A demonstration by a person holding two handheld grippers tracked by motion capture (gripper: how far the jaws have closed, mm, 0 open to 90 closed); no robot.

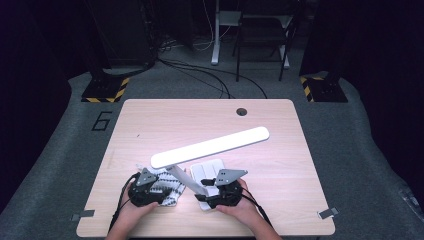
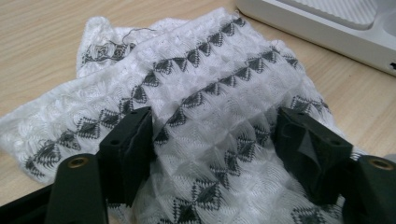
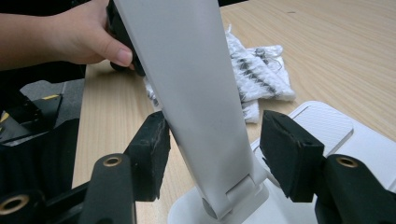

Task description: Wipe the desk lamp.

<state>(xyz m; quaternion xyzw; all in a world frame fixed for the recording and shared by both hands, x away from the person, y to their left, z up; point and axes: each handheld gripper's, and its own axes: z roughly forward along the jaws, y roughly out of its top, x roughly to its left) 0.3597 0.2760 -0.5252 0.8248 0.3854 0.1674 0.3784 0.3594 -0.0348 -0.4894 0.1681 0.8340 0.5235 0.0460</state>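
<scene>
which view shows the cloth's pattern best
The left gripper view: the white cloth lies close under that claw's open jaws, its rows of dark diamonds sharp. The high view shows it small beside the lamp base. The right gripper view shows a folded edge of it behind the lamp arm.

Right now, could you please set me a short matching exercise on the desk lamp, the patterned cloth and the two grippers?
Things:
1. lamp arm
2. patterned cloth
3. lamp base
4. left gripper

States:
a. white, lying flat on the table
b. rising between the right gripper's open jaws
c. crumpled, white with dark diamonds
d. open jaws over the cloth

Pairs: 1-b, 2-c, 3-a, 4-d
</scene>
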